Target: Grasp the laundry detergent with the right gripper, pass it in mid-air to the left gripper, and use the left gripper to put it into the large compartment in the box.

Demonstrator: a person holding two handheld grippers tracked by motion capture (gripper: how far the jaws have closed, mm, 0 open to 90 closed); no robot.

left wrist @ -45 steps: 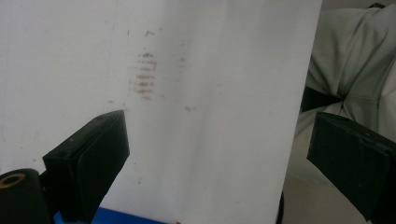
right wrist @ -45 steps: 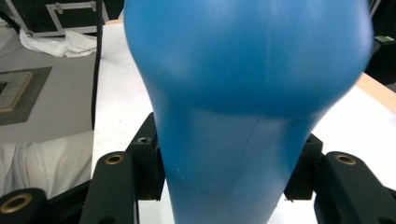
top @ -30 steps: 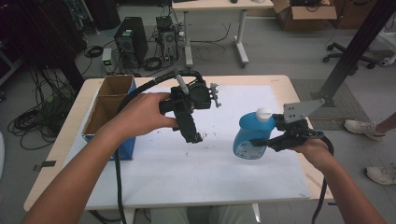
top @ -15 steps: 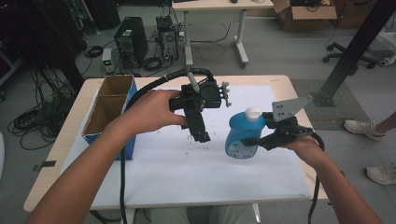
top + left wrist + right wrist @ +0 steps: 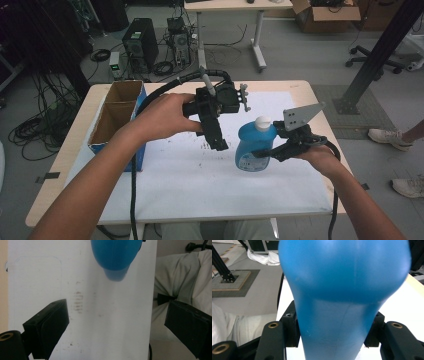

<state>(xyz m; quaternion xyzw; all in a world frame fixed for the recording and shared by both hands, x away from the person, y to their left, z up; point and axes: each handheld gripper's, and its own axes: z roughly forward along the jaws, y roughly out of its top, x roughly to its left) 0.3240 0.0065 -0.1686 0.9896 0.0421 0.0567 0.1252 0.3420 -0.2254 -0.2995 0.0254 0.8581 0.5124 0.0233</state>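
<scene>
High view shows the blue bottle [image 5: 254, 148] upright with its white cap [image 5: 263, 121] on top, clamped low on its body by the right gripper [image 5: 264, 153] over the white sheet [image 5: 200, 185]. Just to its left hangs the left gripper [image 5: 220, 145], pointing down, its 2 jaws spread wide and holding nothing. The bottle's long axis stands vertical, so the cap sits level with that gripper's body — the free left hand is the one nearer to reach it.
</scene>
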